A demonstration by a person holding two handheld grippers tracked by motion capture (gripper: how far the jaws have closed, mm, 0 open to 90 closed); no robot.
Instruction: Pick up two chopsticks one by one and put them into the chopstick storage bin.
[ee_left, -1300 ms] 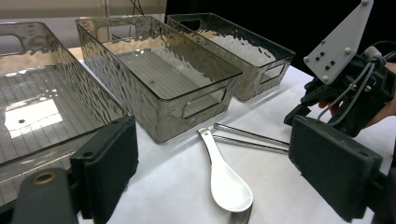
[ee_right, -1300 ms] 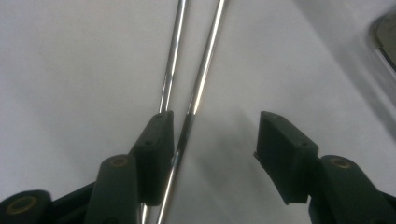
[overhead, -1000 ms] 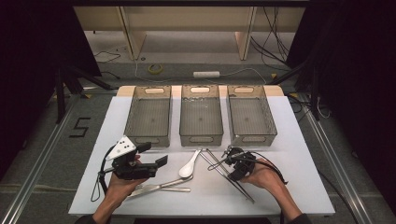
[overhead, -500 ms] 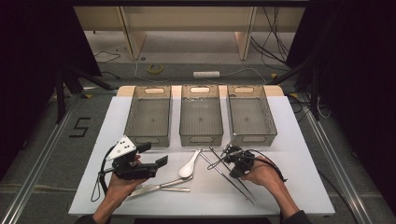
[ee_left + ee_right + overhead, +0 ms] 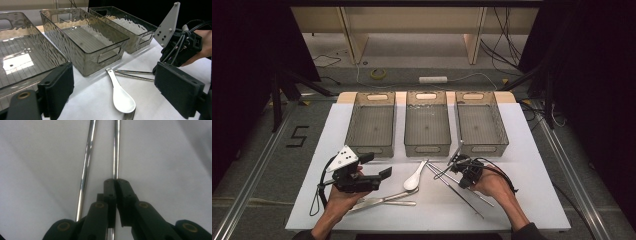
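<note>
Nearest the person, at the front of the white table [image 5: 532,200], two forearms are seen coming in from the bottom edge of the high view, each with a hand-held gripper. The left hand-held gripper [image 5: 387,175] is held just above the table at the left, its jaws standing wide apart with nothing between them; in the left gripper view the two black pads [image 5: 58,87] are seen far apart, framing the scene beyond. Just beside that hand, a flat metal utensil [image 5: 382,201] is laid on the table, its kind too small to be told. To the right, the right hand-held gripper [image 5: 455,162] is lowered onto a pair of metal chopsticks [image 5: 462,192] that are laid slanting across the table. Its jaws have just been closing, and in the right gripper view they are seen pinched together on one chopstick [image 5: 115,150], while the second chopstick [image 5: 86,162] is left free just beside it on the table. Between the two grippers, a white ceramic spoon [image 5: 416,176] is laid bowl-up, near the chopsticks' tips. Farther back, three clear plastic bins are set side by side across the table: the left bin [image 5: 357,125], the middle bin [image 5: 409,122] and the right bin [image 5: 498,122], each with a handle cut-out in its end wall.
</note>
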